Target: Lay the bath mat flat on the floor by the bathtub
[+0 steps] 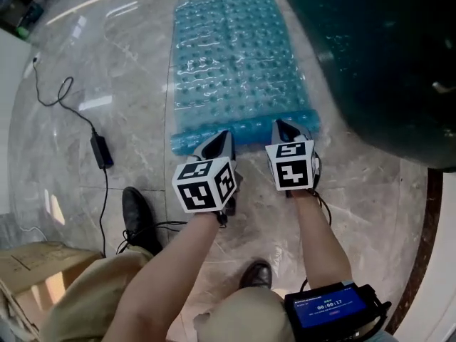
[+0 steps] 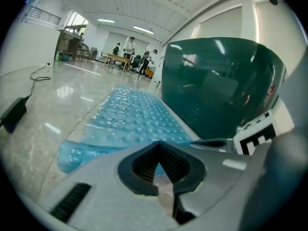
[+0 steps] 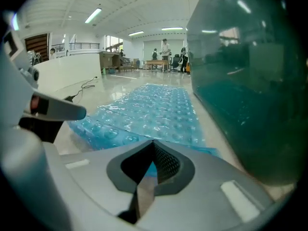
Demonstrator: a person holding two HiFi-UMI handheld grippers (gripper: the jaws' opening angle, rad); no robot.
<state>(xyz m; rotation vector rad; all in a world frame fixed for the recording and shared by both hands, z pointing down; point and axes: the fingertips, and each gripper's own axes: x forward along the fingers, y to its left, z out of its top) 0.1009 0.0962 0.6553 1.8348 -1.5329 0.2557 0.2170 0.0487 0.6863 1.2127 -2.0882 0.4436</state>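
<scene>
- Bath mat [image 1: 239, 55]: blue and studded, on the marble floor [image 1: 128, 63]. Most of its length lies flat. The near short edge is raised and curled off the floor.
- Long axis: it runs straight away from the person, parallel to the bathtub [image 1: 385, 55]. The tub's dark green wall stands just beside the mat's right long edge.
- Left gripper [image 1: 222, 137]: at the near-left corner of the mat. Its jaws are closed together, and its own view shows a thin strip of the blue edge pinched at their tips.
- Right gripper [image 1: 283, 128]: at the near-right corner, on the tub side. Its jaws are likewise closed on the mat's edge.
- Governing relation: the whole mat lies ahead of both grippers, beyond their tips. The two sit side by side across the short edge, neither further along the mat than the other.
- Judgement: only the near edge appears left to set down. Both hands would need to lower evenly and release together, keeping that edge square to the tub. An uneven drop could fold a corner under or skew the mat.
</scene>
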